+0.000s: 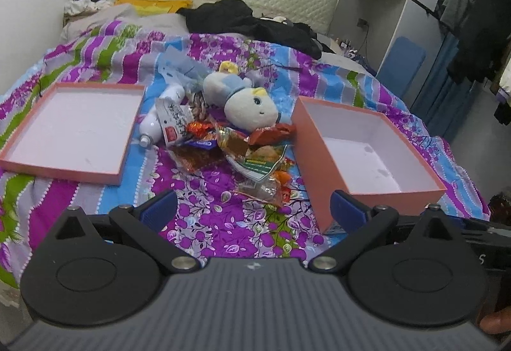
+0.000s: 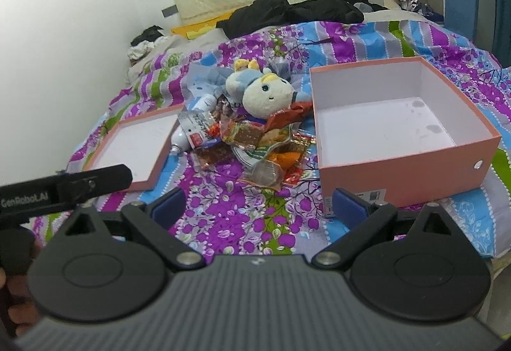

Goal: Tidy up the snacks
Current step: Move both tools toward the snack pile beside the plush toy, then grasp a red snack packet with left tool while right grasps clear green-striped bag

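The snack packets (image 1: 236, 149) are lying in a heap at the middle of the frame in both views, on the flowered bedspread (image 1: 223, 223), well ahead of the left gripper (image 1: 254, 210) and the right gripper (image 2: 258, 207). Both grippers are hovering with fingers spread wide, pinching nothing. A soft toy (image 1: 246, 102) and a white bottle (image 1: 156, 121) are touching the heap's far side. The shallow lid (image 1: 67, 130) is sitting at the left, the deep box (image 2: 399, 133) at the right, its near corner just beside each gripper's right finger. Open bedspread is stretching between grippers and heap.
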`<control>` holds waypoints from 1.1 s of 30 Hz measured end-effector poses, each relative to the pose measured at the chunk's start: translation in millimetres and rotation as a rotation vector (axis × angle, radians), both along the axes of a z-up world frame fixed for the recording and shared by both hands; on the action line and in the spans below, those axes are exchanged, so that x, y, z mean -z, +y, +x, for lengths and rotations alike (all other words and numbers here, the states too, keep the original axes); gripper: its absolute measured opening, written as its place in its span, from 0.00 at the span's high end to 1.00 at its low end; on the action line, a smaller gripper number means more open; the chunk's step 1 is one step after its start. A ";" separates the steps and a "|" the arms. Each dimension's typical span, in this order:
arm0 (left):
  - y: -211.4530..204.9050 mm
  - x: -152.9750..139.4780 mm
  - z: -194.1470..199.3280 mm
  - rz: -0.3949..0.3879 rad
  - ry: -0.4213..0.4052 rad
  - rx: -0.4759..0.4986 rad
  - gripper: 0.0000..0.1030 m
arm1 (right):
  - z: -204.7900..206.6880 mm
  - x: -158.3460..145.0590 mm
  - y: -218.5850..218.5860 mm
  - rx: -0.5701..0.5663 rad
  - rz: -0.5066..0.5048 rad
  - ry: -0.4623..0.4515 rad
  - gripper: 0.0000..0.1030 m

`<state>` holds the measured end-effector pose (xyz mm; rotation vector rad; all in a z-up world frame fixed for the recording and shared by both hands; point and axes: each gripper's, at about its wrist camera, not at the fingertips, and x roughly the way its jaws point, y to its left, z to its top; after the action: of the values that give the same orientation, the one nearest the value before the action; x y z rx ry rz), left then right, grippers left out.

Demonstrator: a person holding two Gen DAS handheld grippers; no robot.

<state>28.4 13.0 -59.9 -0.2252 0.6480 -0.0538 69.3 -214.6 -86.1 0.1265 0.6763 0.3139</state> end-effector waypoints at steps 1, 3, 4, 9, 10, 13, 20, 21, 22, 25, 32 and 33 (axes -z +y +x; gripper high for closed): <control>1.9 3.8 3.2 -0.002 0.001 0.001 0.01 | 2.2 2.4 0.9 -0.001 -0.001 -0.004 0.03; 7.2 12.8 12.3 -0.010 0.010 0.005 0.01 | 7.7 6.9 4.2 -0.006 -0.009 -0.013 0.03; 9.4 16.7 17.1 -0.016 0.014 0.006 0.01 | 11.6 9.4 7.3 -0.013 -0.018 -0.018 0.03; 32.6 35.8 58.3 -0.085 0.034 0.001 0.01 | 38.2 21.2 26.7 -0.038 -0.059 -0.022 0.03; 37.5 38.5 66.3 -0.103 0.033 0.002 0.01 | 46.7 24.5 31.1 -0.051 -0.059 -0.013 0.03; 51.9 47.0 99.6 -0.118 0.037 0.001 0.01 | 70.3 32.8 43.7 -0.074 -0.056 0.009 0.04; 82.5 75.0 199.7 -0.166 0.085 0.014 0.03 | 136.9 60.6 75.5 -0.102 -0.116 0.052 0.23; 84.4 81.3 214.2 -0.165 0.095 0.020 0.05 | 149.4 66.9 78.4 -0.098 -0.122 0.068 0.24; 87.0 88.2 231.7 -0.171 0.112 0.028 0.06 | 161.3 72.7 80.6 -0.094 -0.130 0.088 0.24; 90.3 106.1 273.2 -0.181 0.151 0.056 0.09 | 190.6 86.9 86.6 -0.075 -0.143 0.132 0.29; 79.6 141.0 338.0 -0.138 0.243 0.137 0.17 | 238.5 114.8 94.8 -0.049 -0.191 0.229 0.30; 78.7 145.7 343.1 -0.139 0.259 0.146 0.20 | 243.9 118.3 95.5 -0.043 -0.197 0.242 0.30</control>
<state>371.6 91.7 -205.7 -0.3218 0.9199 -0.2127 313.1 -119.1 -204.4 -0.0388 0.9466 0.2737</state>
